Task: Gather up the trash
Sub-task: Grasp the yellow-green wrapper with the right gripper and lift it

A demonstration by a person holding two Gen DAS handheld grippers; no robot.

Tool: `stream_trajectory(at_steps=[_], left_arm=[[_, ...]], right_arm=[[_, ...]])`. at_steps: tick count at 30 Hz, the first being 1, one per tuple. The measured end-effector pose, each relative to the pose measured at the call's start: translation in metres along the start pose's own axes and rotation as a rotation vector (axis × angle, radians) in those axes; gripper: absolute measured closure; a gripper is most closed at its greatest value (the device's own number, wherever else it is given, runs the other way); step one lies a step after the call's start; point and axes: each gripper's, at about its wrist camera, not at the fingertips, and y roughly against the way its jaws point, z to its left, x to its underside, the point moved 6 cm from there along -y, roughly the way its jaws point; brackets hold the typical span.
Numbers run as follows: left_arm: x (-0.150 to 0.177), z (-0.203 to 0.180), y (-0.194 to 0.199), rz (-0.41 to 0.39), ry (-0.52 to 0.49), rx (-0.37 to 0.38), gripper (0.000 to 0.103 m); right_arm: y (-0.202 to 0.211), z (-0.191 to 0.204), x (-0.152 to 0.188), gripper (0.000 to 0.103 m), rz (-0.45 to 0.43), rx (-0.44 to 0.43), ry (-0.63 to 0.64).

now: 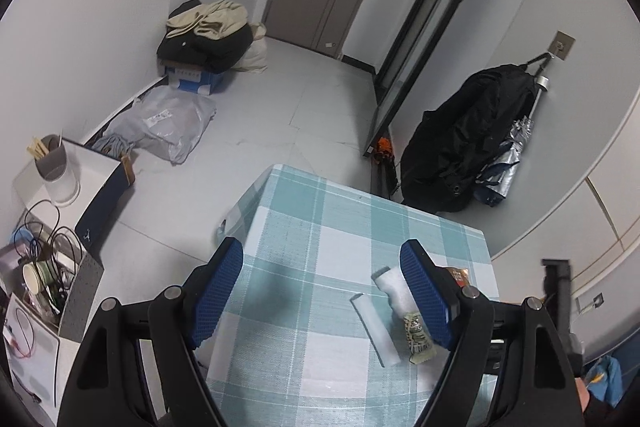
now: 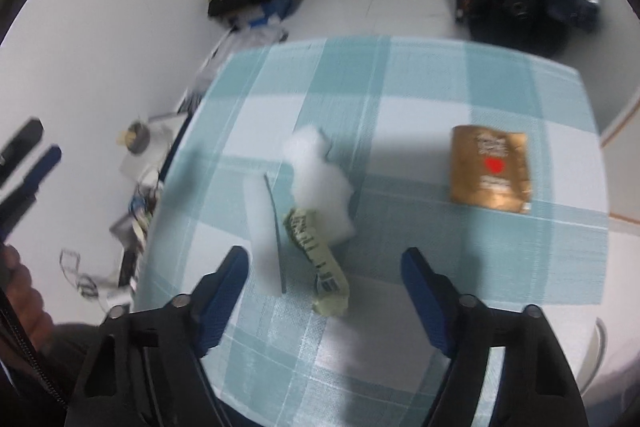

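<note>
Trash lies on a table with a teal checked cloth (image 2: pixel 420 99). In the right wrist view a crumpled green wrapper (image 2: pixel 320 259) lies just beyond my open right gripper (image 2: pixel 324 267), next to a white foam piece (image 2: pixel 316 183), a flat white strip (image 2: pixel 266 231) and a brown packet with a red heart (image 2: pixel 490 169) at the right. In the left wrist view my left gripper (image 1: pixel 322 259) is open and empty above the cloth (image 1: pixel 304 211); the green wrapper (image 1: pixel 416 337), foam (image 1: pixel 394 285) and strip (image 1: pixel 376 327) lie by its right finger (image 1: pixel 426 299), which hides most of the brown packet (image 1: pixel 460 275).
On the floor to the left are a box of clutter and cables (image 1: pixel 44 283), a white container on a dark box (image 1: pixel 60 167), a plastic bag (image 1: pixel 168 123) and clothes piled on a blue box (image 1: pixel 208 39). A black bag and umbrella (image 1: pixel 472 143) hang at the right wall.
</note>
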Motion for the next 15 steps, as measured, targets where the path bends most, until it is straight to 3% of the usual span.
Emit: stream_trajectory(at_steps=[8,13,15], left_arm=[[0.003,0.01,-0.008,0.042,0.033,-0.001,0.025],[0.004,0.014,-0.008,0.045,0.036,-0.005,0.025],[0.004,0.015,-0.011,0.055,0.037,-0.005,0.025]], right_arm=[[-0.023,0.007,0.007,0.042,0.09,0.042,0.073],[-0.028,0.004,0.01,0.058,0.12,0.047,0.062],[-0.029,0.002,0.01,0.069,0.127,0.049,0.054]])
